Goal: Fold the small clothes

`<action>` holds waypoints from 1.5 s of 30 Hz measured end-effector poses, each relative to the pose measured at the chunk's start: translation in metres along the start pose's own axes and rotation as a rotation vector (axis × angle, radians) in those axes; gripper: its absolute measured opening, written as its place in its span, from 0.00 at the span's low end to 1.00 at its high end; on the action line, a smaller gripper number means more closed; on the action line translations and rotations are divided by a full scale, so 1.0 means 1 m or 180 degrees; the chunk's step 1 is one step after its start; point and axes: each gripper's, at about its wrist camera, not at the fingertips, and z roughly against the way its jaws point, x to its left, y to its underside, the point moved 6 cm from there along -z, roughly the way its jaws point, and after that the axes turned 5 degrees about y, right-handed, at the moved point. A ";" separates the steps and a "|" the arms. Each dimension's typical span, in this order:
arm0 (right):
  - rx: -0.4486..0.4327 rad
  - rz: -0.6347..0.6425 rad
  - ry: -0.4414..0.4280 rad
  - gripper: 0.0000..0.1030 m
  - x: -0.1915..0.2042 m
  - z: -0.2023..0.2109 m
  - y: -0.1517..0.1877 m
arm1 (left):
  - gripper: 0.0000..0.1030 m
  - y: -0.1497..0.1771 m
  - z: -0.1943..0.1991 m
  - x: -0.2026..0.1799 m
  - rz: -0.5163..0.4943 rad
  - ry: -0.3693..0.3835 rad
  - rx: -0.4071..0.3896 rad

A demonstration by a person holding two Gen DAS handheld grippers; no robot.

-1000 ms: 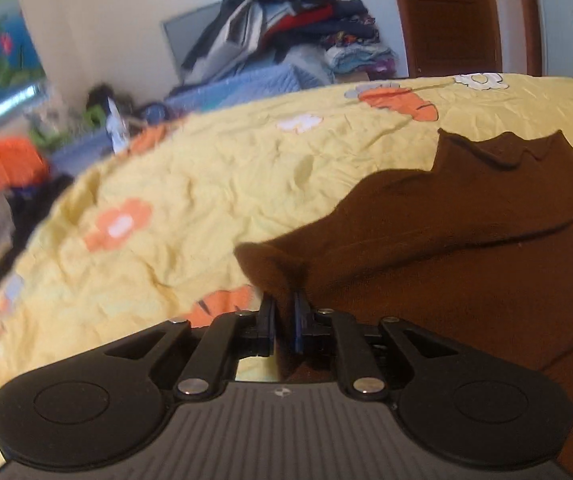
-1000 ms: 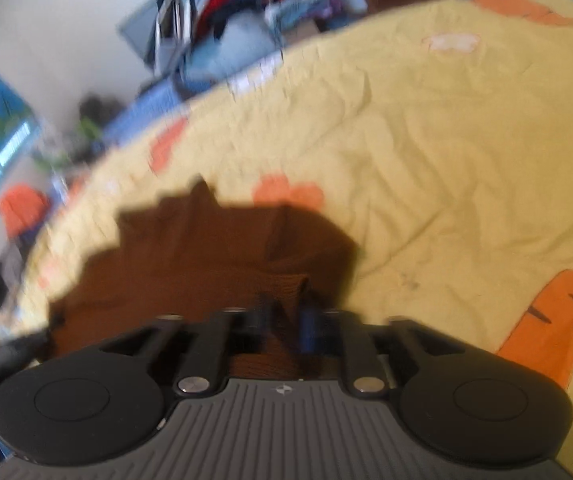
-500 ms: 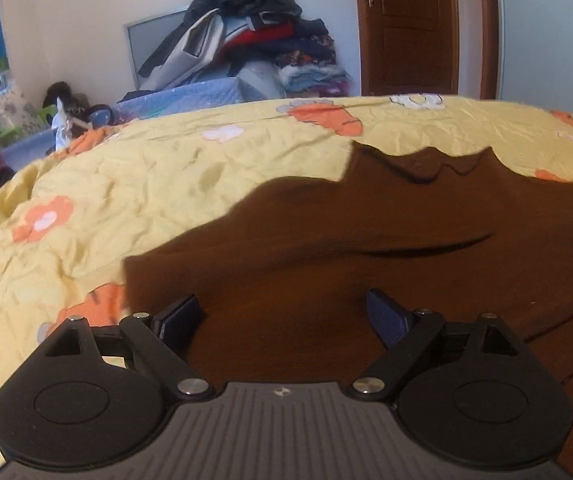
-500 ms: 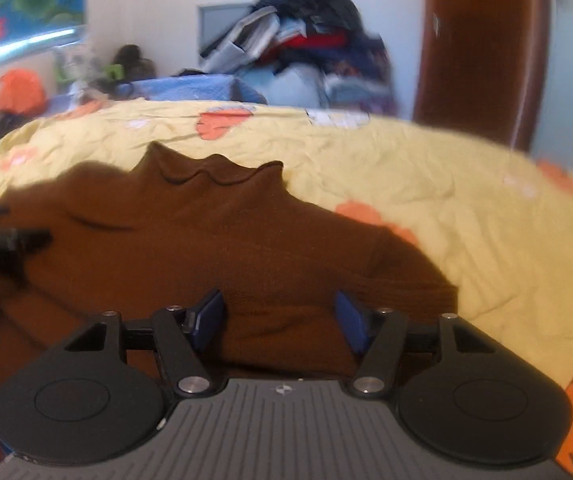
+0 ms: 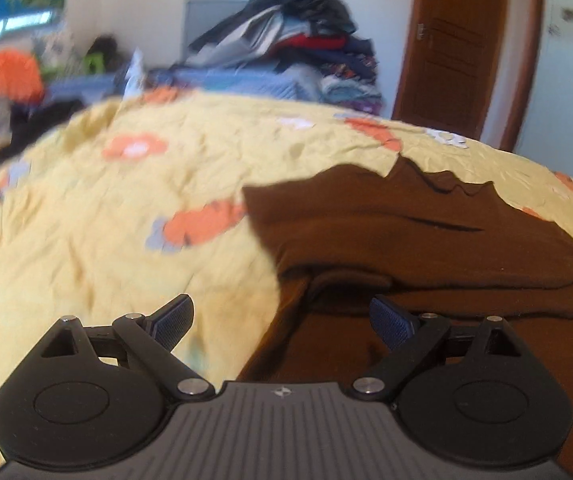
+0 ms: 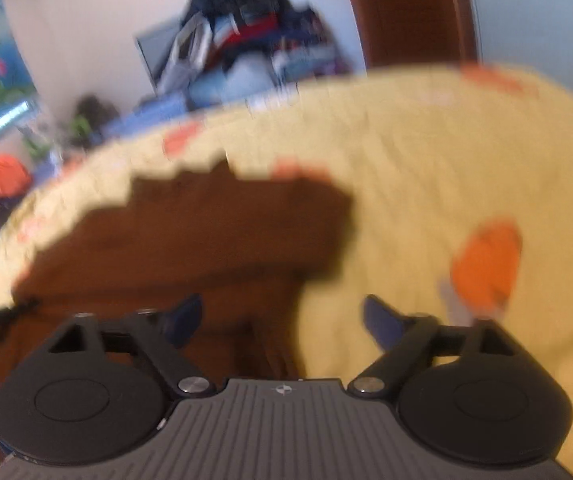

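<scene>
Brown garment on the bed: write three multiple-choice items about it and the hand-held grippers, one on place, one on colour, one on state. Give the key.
1. Where does the brown garment lie?
A. on the yellow flowered bedspread
B. on the clothes pile by the wall
C. on the floor

2. What colour is the door?
A. white
B. reddish brown
C. blue

3. How does the left hand-held gripper stand?
A. shut on the garment
B. shut on nothing
C. open, gripping nothing

Key: 1 A, the garment is spread on the bedspread. 2 B, the wood panels show it. 3 C, its pads stand wide apart; the right hand-held gripper is open too.
</scene>
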 end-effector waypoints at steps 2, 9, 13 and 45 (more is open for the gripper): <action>-0.0031 0.0120 0.0075 0.37 0.004 -0.005 0.006 | 0.85 0.002 -0.016 0.006 0.0197 0.0050 0.0166; -0.0041 0.0422 0.0212 0.04 -0.002 -0.003 0.008 | 0.33 0.003 -0.017 0.011 -0.0311 -0.0326 0.0040; -0.0163 0.0331 0.0148 0.11 -0.006 0.000 0.013 | 0.33 0.011 -0.009 0.006 -0.0418 -0.0327 -0.0065; 0.0889 -0.0934 -0.1077 0.08 -0.017 0.049 0.080 | 0.07 0.083 0.069 0.038 0.1411 0.1167 0.0559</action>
